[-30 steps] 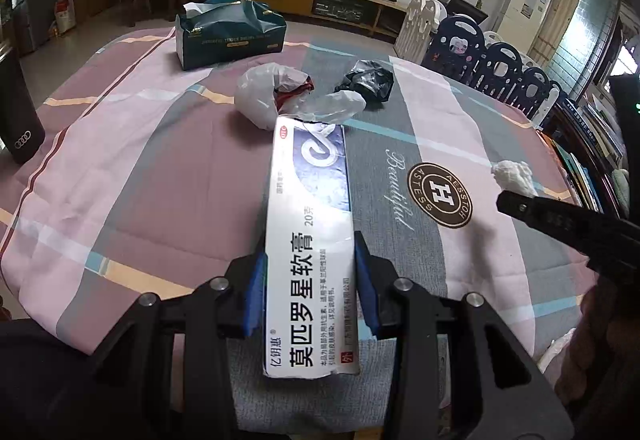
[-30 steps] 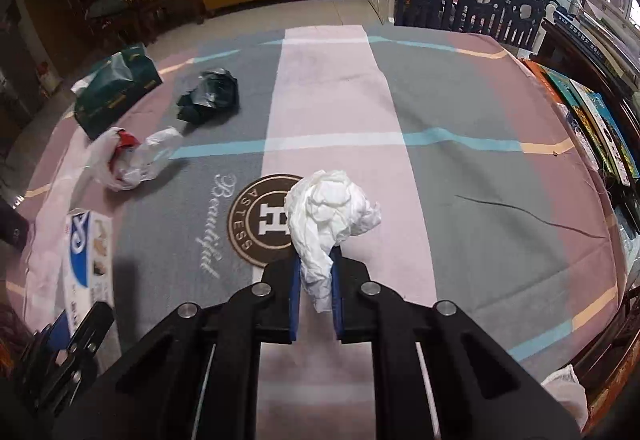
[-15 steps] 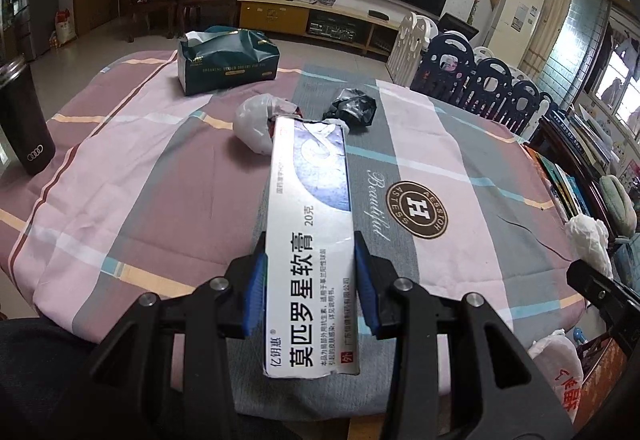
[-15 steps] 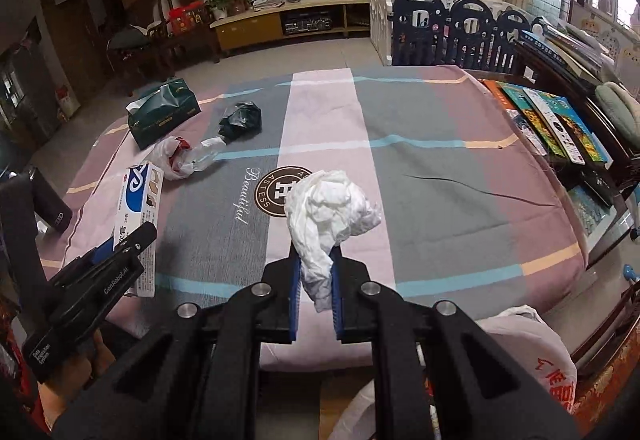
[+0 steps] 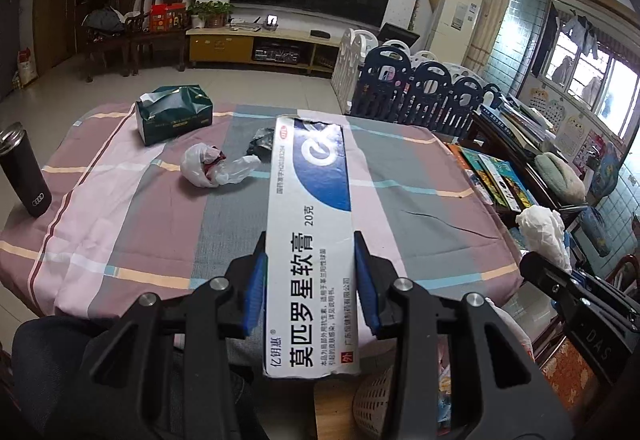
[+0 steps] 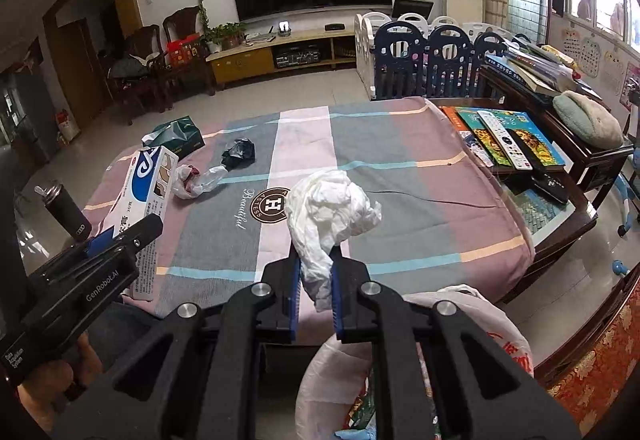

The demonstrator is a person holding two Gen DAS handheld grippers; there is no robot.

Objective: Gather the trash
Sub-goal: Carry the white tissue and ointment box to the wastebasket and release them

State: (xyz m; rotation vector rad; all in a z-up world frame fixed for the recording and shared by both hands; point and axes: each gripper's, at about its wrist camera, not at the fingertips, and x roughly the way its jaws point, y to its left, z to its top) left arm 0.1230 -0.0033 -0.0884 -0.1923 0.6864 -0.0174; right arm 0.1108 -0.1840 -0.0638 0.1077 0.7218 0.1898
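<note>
over the near edge of the desk [image 6: 420, 199], both tongs hang above the striped cloth [image 5: 132, 224], a soft woven cover in pink, grey and mauve bands with thin blue and yellow lines and a round brown emblem [image 6: 272, 204] in the middle. left tongs [image 5: 309, 276] are pinching a long flat cardboard box [image 5: 310, 240], white with a dark blue swoop and black printed characters, its far flap torn open; the blue pads press on its two long sides near the printed end. right tongs [image 6: 315, 282] are pressed nearly together on a crumpled white tissue [image 6: 328, 207], a soft puffy wad that bulges above the pads and trails a tail between them.

still lying on the cloth, well apart from both tongs: a crinkled clear plastic bag [image 5: 208, 168] with something red inside, a scrunched black plastic bag [image 6: 239, 153] just beyond it, and a dark green soft tissue pack [image 5: 174, 117] with a ragged open top near the far left corner. a tall black cylindrical tumbler [image 5: 25, 169] with a ringed logo stands upright at the left edge.

below the right tongs, beside the desk, a thin white plastic bag [image 6: 472, 316] with red print gapes open. a woven basket [image 5: 374, 404] shows under the box in the left view.
</note>
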